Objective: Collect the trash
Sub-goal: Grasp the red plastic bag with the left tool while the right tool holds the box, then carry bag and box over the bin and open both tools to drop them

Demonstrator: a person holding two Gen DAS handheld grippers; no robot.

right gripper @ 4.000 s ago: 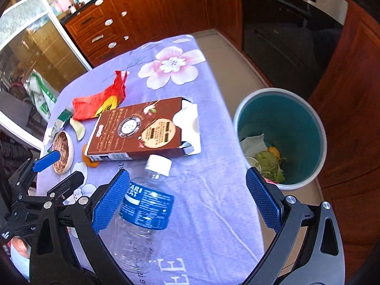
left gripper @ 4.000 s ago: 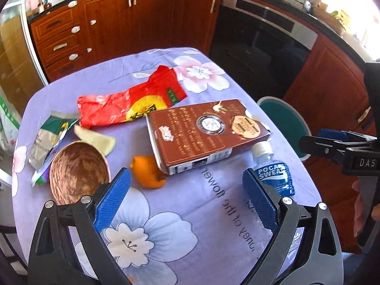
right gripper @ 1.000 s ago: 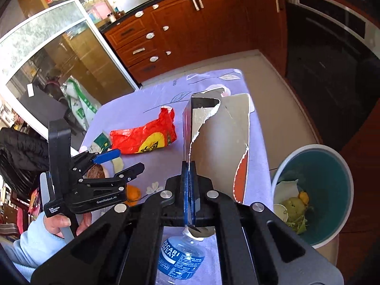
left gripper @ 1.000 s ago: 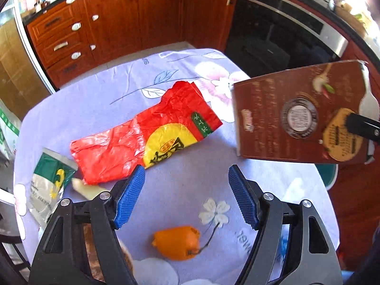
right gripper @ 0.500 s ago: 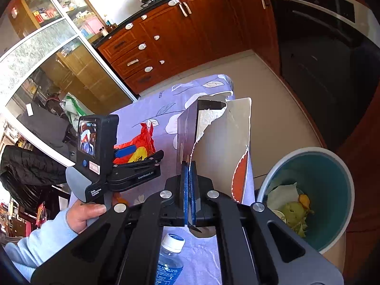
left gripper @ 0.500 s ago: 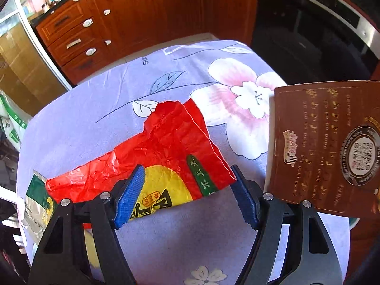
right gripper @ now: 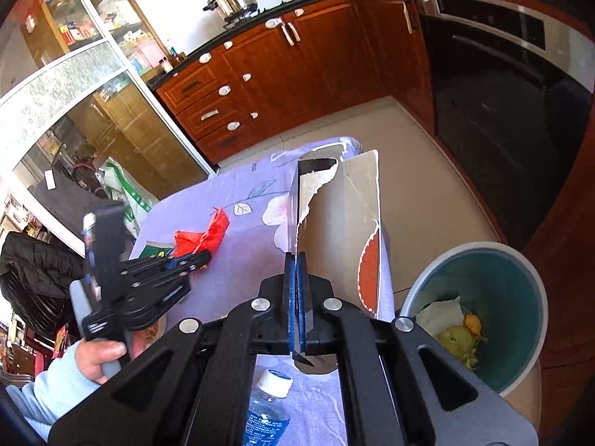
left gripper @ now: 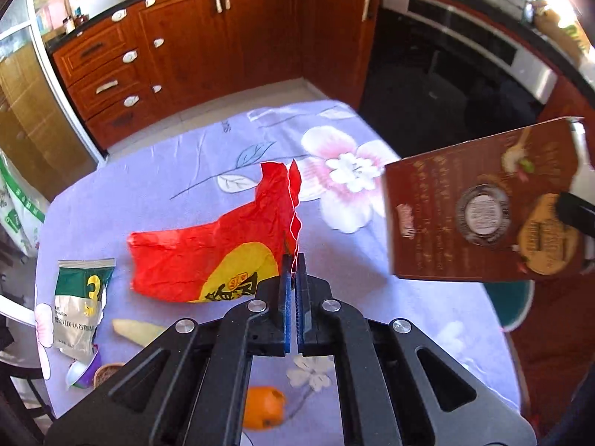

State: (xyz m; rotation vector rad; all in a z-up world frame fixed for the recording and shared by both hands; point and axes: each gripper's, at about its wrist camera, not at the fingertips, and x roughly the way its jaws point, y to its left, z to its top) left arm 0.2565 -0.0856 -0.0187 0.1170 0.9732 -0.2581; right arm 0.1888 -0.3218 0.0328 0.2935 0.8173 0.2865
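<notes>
My left gripper (left gripper: 293, 282) is shut on the edge of a red and yellow plastic wrapper (left gripper: 208, 256), which lifts off the flowered tablecloth (left gripper: 334, 271). My right gripper (right gripper: 295, 293) is shut on a torn brown carton (right gripper: 346, 230) and holds it upright above the table's right edge, next to the teal bin (right gripper: 520, 278). The carton (left gripper: 483, 208) also shows at the right of the left wrist view. The left gripper (right gripper: 189, 260) with the wrapper (right gripper: 202, 236) shows in the right wrist view.
On the table lie a green and silver sachet (left gripper: 80, 304), a pale peel (left gripper: 137, 330), an orange fruit (left gripper: 264, 407), a small purple cup (left gripper: 83, 371) and a blue-labelled bottle (right gripper: 267, 409). The bin holds food scraps (right gripper: 457, 334). Wooden cabinets (left gripper: 208, 33) and an oven (right gripper: 502, 85) stand behind.
My left gripper has closed on the red wrapper and pulled its edge up. My right gripper still holds the carton, now nearer the bin.
</notes>
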